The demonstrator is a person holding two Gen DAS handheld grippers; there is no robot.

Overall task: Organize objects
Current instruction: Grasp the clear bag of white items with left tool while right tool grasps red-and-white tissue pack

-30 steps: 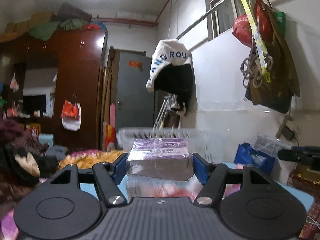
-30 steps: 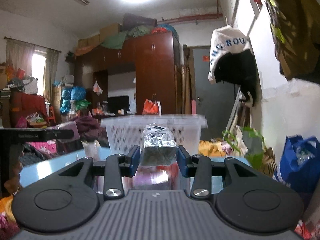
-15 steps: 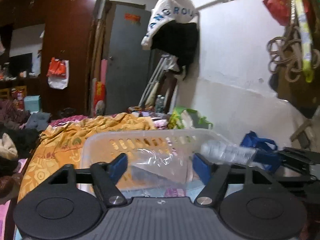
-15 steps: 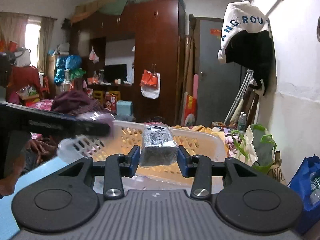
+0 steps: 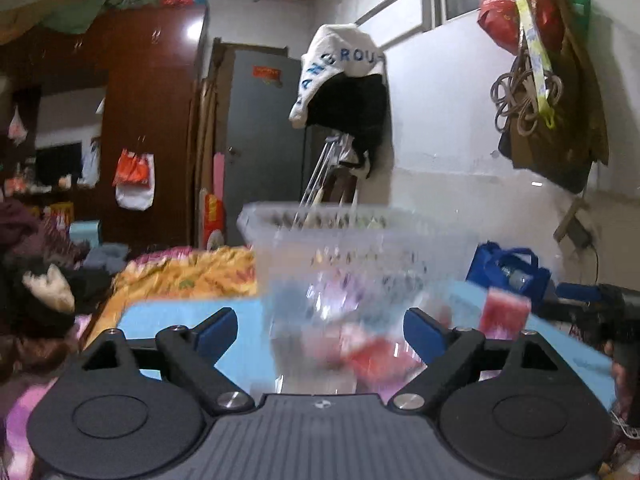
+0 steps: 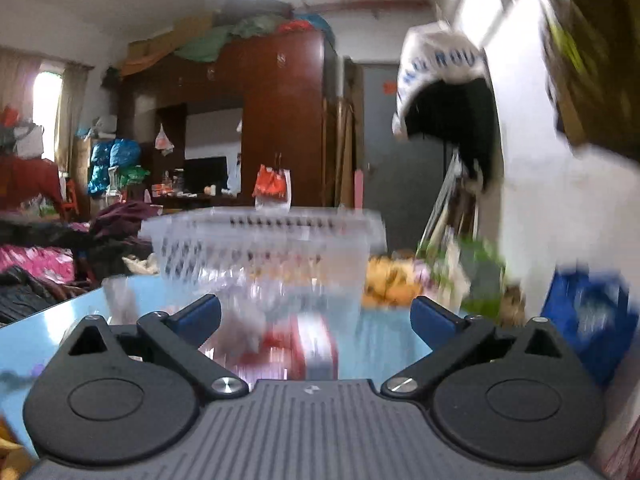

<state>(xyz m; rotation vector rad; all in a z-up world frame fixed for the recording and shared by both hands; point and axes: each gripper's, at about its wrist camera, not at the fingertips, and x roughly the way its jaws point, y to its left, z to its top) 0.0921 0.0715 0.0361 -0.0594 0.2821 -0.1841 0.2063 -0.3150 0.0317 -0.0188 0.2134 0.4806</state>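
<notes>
a cluttered bedroom lies behind the blue surface; the clear basket stands on it, blurred packets inside; your left gripper has its jaws spread, holding nothing; your right gripper likewise, facing the basket.

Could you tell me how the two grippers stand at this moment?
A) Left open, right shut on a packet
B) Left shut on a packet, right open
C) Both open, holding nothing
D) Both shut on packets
C: the left gripper and the right gripper each show blue pads spread wide apart with nothing clamped between them, the blurred white basket standing beyond on the blue table.
</notes>
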